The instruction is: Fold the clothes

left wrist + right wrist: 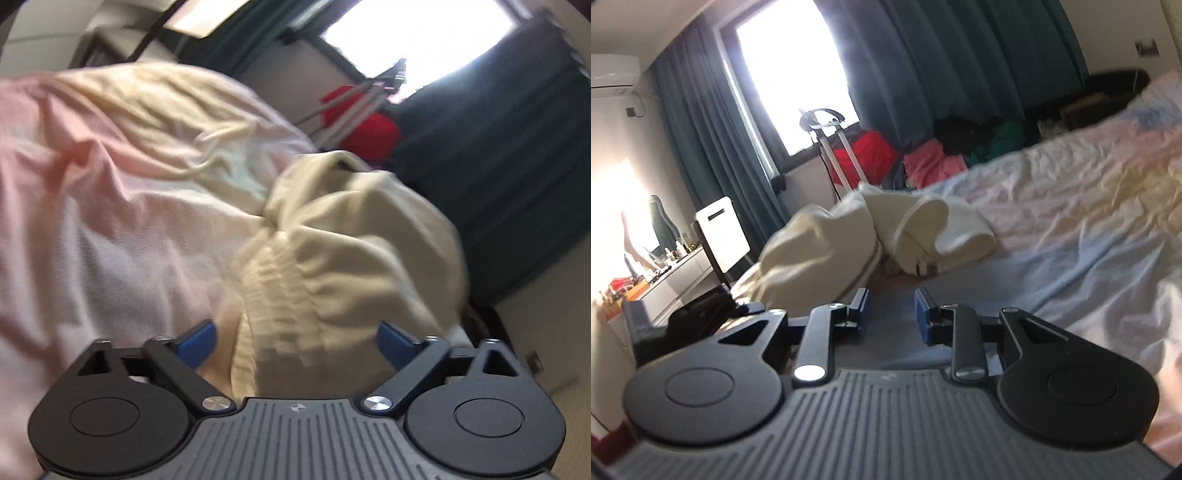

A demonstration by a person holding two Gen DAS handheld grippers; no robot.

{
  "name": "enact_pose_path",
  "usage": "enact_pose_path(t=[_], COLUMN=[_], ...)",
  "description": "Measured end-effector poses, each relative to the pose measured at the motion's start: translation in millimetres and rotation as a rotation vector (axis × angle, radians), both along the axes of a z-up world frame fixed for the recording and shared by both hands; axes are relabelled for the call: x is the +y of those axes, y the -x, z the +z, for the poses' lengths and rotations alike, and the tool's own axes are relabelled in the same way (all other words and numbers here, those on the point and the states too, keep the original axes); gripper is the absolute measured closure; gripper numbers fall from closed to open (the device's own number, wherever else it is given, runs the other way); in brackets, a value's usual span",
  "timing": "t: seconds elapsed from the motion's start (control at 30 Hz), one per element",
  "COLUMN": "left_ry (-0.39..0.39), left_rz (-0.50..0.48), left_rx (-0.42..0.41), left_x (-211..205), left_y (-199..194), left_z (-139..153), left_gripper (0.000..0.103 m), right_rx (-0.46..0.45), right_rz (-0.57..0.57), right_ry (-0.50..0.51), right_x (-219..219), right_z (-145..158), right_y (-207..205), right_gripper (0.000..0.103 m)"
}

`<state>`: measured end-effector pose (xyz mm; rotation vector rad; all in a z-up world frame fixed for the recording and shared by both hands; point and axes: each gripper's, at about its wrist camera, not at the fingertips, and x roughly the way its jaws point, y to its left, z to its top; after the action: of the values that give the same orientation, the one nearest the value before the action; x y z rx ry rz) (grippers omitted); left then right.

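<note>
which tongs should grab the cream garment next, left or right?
Left. The left tongs are open with the cream garment bunched right between the blue pads. The right tongs are open too, but hang short of it over the bedsheet.

- My right gripper hovers low over the bed sheet, jaws parted and empty.
- Ahead, a crumpled cream garment lies on the bed.
- Teal curtains frame a bright window.
</note>
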<state>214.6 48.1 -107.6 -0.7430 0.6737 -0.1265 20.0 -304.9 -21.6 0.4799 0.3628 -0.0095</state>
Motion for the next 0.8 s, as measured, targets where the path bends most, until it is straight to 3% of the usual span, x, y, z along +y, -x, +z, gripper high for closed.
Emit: enact_pose_path(t=[0.03, 0.1, 0.17, 0.33, 0.4, 0.67, 0.8], left_ry=[-0.016, -0.079, -0.168, -0.340, -0.385, -0.436, -0.464], left_rz=[0.002, 0.010, -0.001, -0.028, -0.053, -0.242, -0.391], left_rx=[-0.009, -0.027, -0.058, -0.244, -0.324, -0.504, -0.442], left_x=[-4, -12, -22, -35, -39, -51, -55], left_y=[-5, -10, -8, 32, 55, 159, 201], left_z=[1, 6, 15, 58, 80, 136, 105], left_gripper=[0.040, 0.048, 0.063, 0.079, 0.080, 0.082, 0.081], right_rx=[0.017, 0.040, 0.044, 0.027, 0.017, -0.048, -0.041], right_rz=[0.002, 0.009, 0.007, 0.020, 0.034, 0.046, 0.057], right_ry=[-0.023, -0.056, -0.058, -0.038, -0.034, 0.027, 0.045], right_x=[-4, -10, -12, -11, -9, -2, 0], right_z=[-7, -17, -23, -23, -20, 5, 15], right_y=[-7, -17, -25, -31, -27, 2, 19], right_gripper=[0.072, 0.072, 0.072, 0.072, 0.072, 0.071, 0.071])
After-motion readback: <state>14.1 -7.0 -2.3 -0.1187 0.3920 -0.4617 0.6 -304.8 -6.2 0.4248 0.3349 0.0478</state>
